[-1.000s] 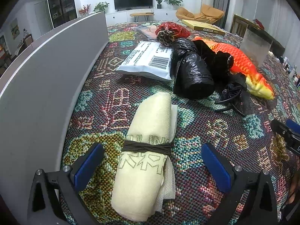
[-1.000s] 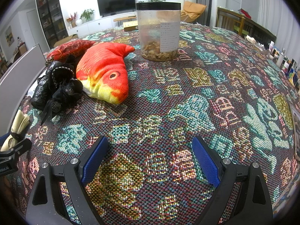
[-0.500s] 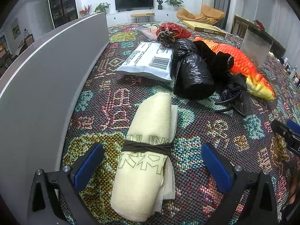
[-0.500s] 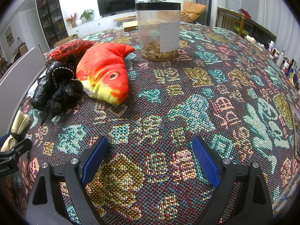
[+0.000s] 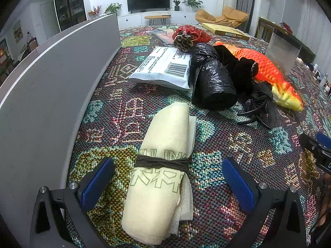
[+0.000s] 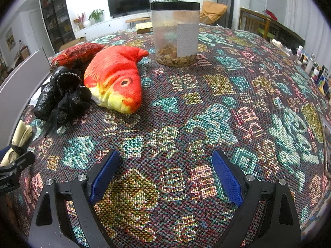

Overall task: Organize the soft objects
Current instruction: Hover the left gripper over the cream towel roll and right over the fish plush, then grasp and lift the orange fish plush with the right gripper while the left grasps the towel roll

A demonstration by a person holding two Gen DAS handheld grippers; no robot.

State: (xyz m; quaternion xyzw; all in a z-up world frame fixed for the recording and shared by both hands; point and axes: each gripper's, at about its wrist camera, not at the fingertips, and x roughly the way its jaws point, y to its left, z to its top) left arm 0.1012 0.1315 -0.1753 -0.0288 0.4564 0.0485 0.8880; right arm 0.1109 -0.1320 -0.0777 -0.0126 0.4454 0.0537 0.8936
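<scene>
Between the spread blue pads of the left gripper, on the patterned woven tablecloth, lies a cream rolled cloth bound round its middle with a dark brown cord; the jaws stand wide apart on either side of the roll and touch neither flank. The roll points away from the camera, its near end showing a folded white mesh layer. Along the left runs a tall grey panel, close beside the roll. Beyond the roll's far end sits a black plastic bag bundle, with a white shipping pouch bearing a barcode just to its left and black fabric with trailing straps to its right. An orange plush fish lies behind that fabric, touching it, and a red mesh bundle sits farther back. In the right wrist view, the right gripper is released too, its jaws wide over bare tablecloth with nothing between them. From there the plush fish lies at the far left, and a clear jar with a black lid stands upright beyond it, a little apart from its tail. The rolled cloth shows at the left edge of that view, beside a black part of the left gripper.
</scene>
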